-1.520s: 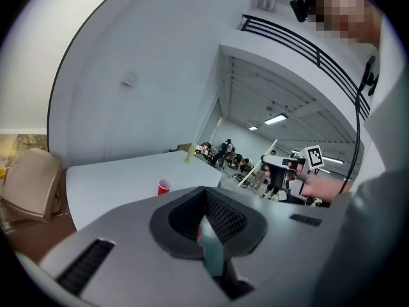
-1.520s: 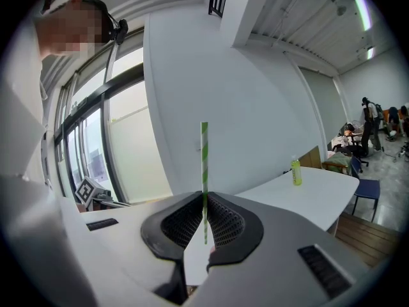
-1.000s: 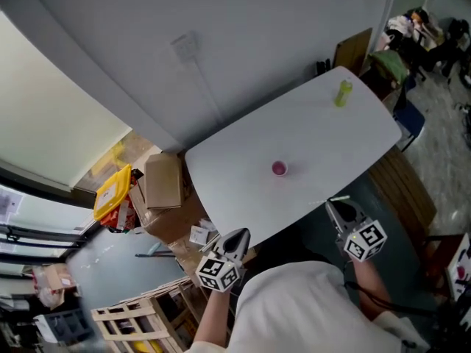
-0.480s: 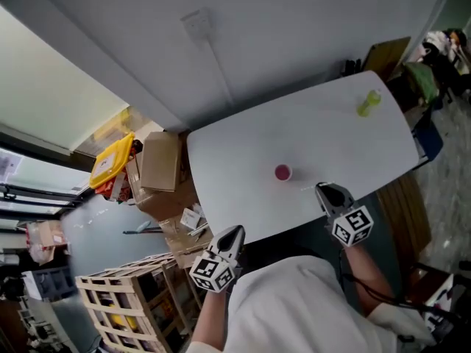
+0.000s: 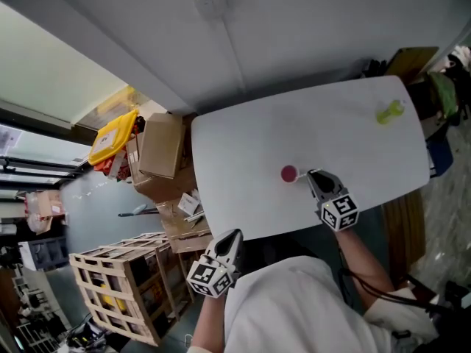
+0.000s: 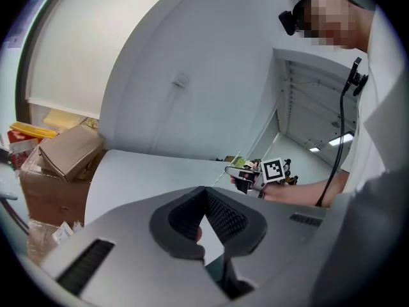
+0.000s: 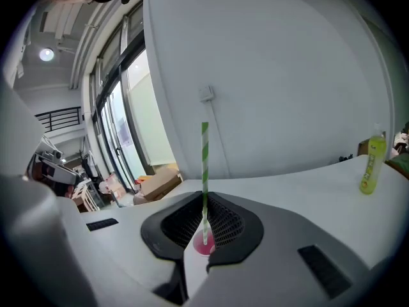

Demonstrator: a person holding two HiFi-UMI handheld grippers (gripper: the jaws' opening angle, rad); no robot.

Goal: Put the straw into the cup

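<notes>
A small pink cup stands near the middle of the white table. My right gripper hovers just to its right and is shut on a green-and-white striped straw, which stands upright between the jaws. In the right gripper view the cup shows right below the straw's lower end. My left gripper hangs off the table's near edge with its jaws shut and nothing between them. The left gripper view shows its jaws and, beyond them, the right gripper over the tabletop.
A yellow-green bottle lies at the table's far right corner, and in the right gripper view this bottle is on the right. Cardboard boxes, a yellow item and a wooden crate sit on the floor left of the table.
My right gripper has moved forward from the table's near edge, out over the tabletop and up beside the pink cup. The left gripper has stayed below the near edge.
</notes>
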